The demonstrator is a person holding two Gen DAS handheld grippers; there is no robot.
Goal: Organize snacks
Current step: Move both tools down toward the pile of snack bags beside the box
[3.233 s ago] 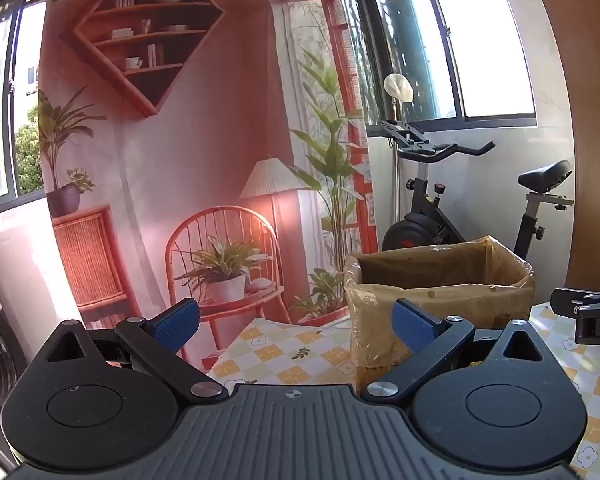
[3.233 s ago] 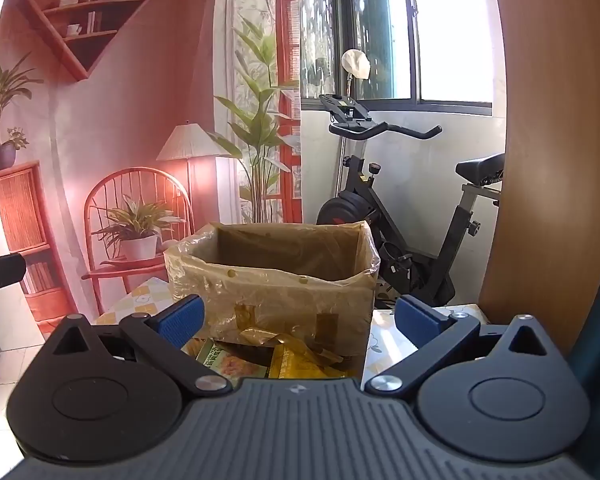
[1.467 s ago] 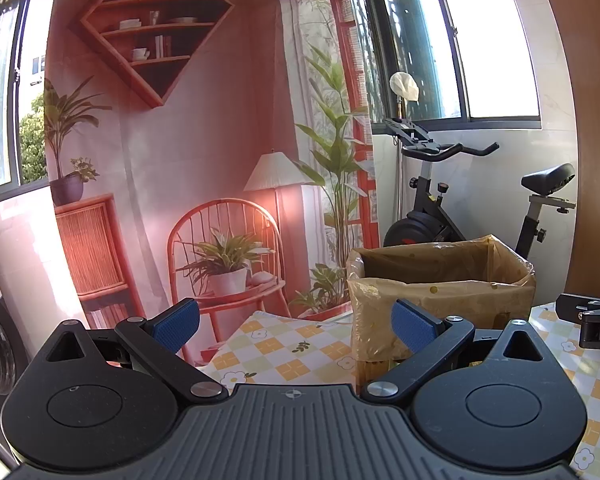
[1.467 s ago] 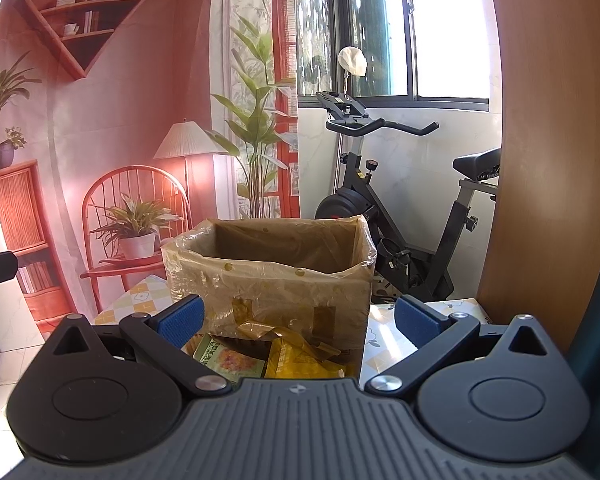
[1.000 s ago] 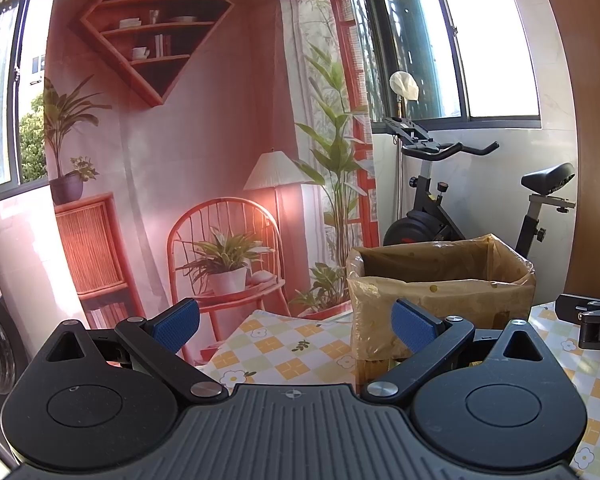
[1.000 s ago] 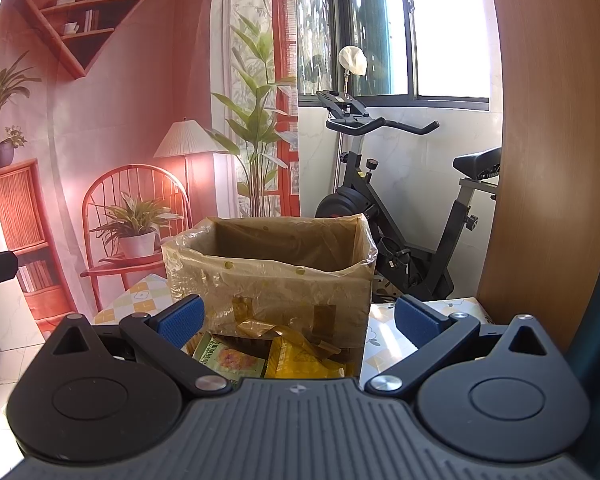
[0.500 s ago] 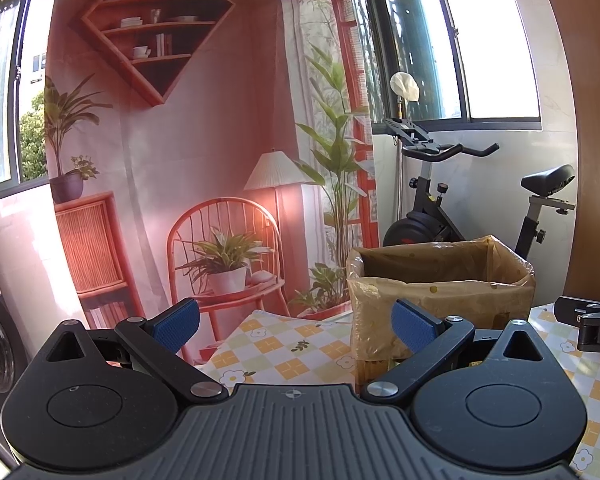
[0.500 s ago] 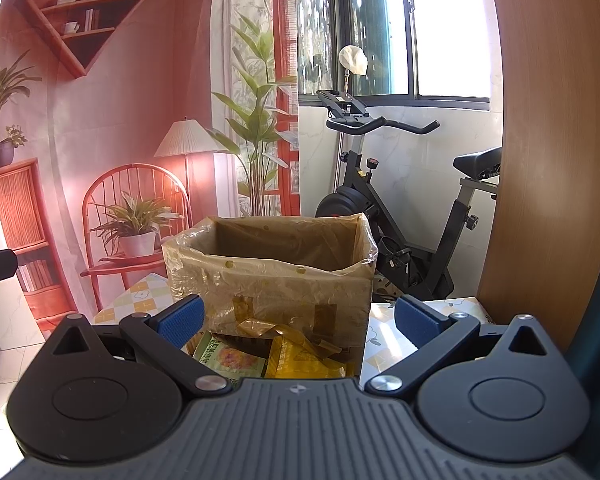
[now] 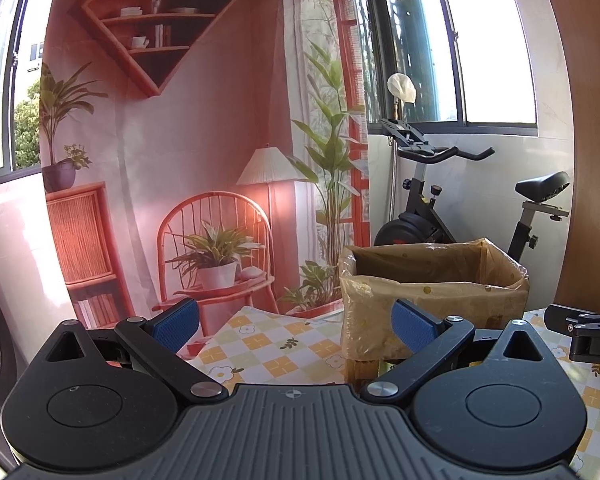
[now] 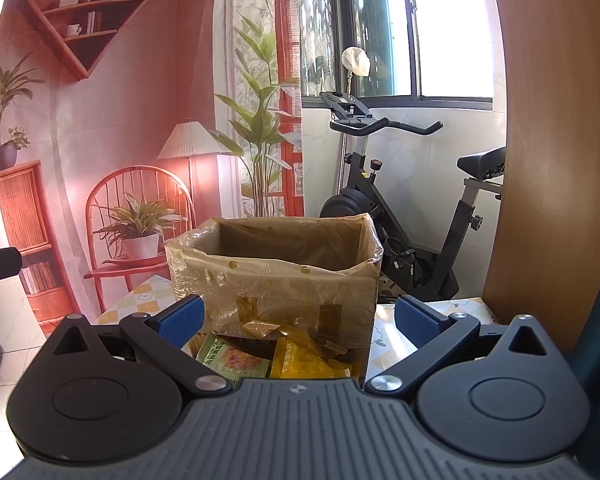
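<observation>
A cardboard box (image 10: 276,280) lined with a clear plastic bag stands open-topped on the checked tablecloth (image 9: 276,348); it also shows in the left wrist view (image 9: 432,292). Snack packets lie in front of it: a green one (image 10: 230,356) and a yellow one (image 10: 304,360), just below my right gripper (image 10: 296,320), which is open and empty. My left gripper (image 9: 296,320) is open and empty, to the left of the box. The right gripper's side shows at the left wrist view's right edge (image 9: 584,328).
An exercise bike (image 10: 400,216) stands behind the table on the right. A wooden panel (image 10: 548,160) rises at the far right. A printed backdrop of a room (image 9: 180,140) hangs behind. The table's far edge runs just left of the box.
Both views have barely shifted since 3.2 s ago; the left gripper dipped slightly early on. Both grippers stay open and empty.
</observation>
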